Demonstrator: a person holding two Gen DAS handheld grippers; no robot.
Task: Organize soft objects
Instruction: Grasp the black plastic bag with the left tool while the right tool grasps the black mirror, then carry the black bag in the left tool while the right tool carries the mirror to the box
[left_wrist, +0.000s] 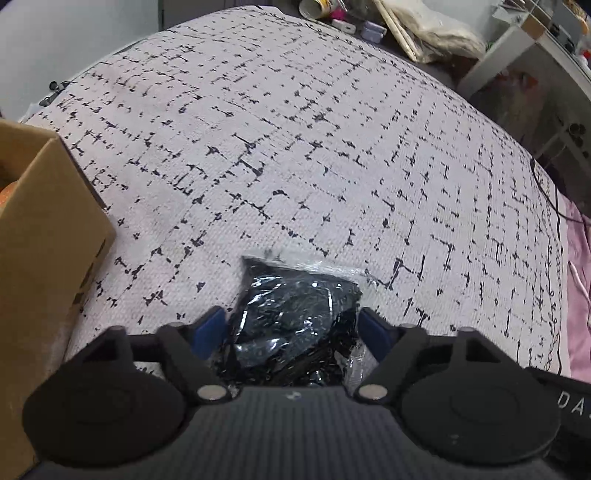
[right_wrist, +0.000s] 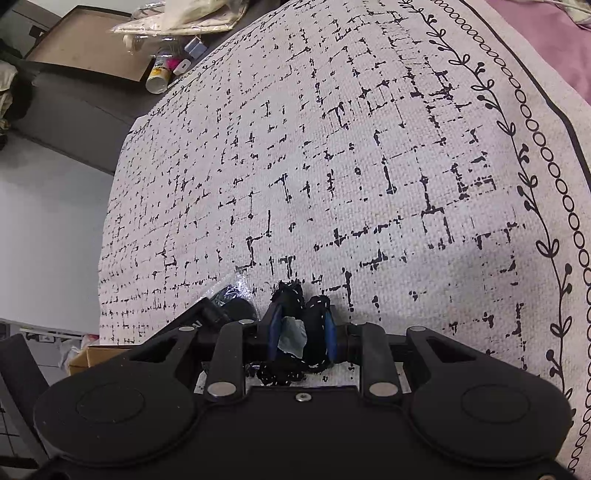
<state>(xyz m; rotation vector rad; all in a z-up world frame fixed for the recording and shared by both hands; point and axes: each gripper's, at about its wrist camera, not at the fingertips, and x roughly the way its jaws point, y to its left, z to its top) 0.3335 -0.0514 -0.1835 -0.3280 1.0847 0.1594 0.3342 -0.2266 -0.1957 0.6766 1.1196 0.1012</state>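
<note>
Left wrist: our left gripper (left_wrist: 291, 328) straddles the bagged black item (left_wrist: 295, 314), pads seemingly not pressing; close squarely. Right gripper (right_wrist: 301, 325) is clamped on black stitched fabric (right_wrist: 314, 314); keep it pinched.

The cardboard box (left_wrist: 48, 236) is cut off at the left edge (contents indistinct).

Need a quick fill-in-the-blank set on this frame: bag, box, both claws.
1. The left claw straddles a clear bag of ____ fabric.
2. The right claw is ____ on a dark cloth.
3. The cardboard box sits to the bag's ____ in the left wrist view.
4. Everything lies on a white cover printed with ____ marks.

Missing: black; shut; left; black
</note>
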